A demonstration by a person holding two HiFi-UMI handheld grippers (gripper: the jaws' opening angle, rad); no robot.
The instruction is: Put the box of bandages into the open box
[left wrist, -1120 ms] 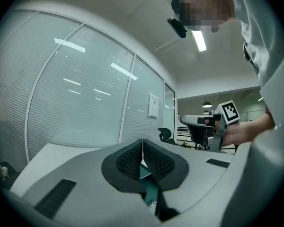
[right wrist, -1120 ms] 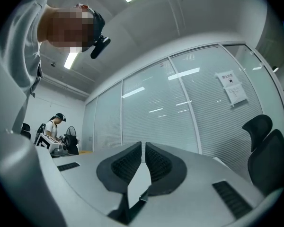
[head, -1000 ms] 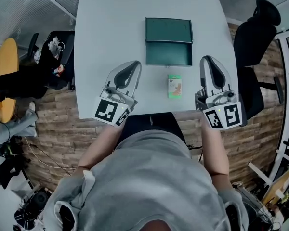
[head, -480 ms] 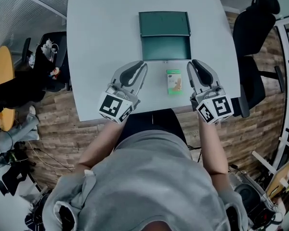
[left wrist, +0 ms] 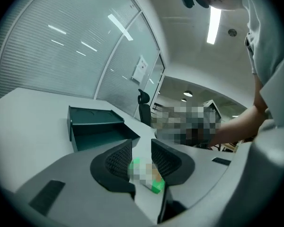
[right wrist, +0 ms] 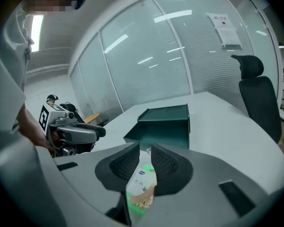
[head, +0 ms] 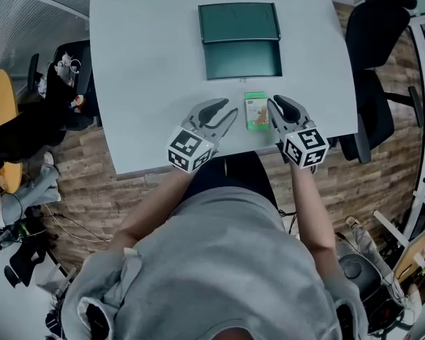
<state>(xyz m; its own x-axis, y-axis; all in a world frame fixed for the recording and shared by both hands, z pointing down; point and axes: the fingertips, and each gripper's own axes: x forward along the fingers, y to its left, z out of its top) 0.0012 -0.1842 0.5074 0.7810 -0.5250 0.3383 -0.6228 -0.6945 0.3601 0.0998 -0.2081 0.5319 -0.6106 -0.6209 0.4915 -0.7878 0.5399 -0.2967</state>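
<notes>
The small green and white box of bandages (head: 256,110) lies flat on the grey table (head: 149,62), near its front edge. Behind it stands the dark green open box (head: 242,59), lid tipped back and nothing inside. My left gripper (head: 231,113) hovers just left of the bandage box. Its jaws have just been opening; nothing is between them. In the left gripper view the bandage box (left wrist: 156,187) shows through the gap of that gripper (left wrist: 141,148). My right gripper (head: 274,105) is shut just right of it; the box (right wrist: 142,189) lies below its tips (right wrist: 145,151).
A black office chair (head: 372,27) stands off the table's right side, and a yellow chair (head: 0,98) and dark bags (head: 71,83) sit to the left. The table's front edge (head: 198,163) runs right under both grippers. Glass walls ring the room.
Both grippers have dropped and swung inward, from wide apart to either side of the bandage box. The left gripper's jaws now stand apart. Neither box has moved on the table.
</notes>
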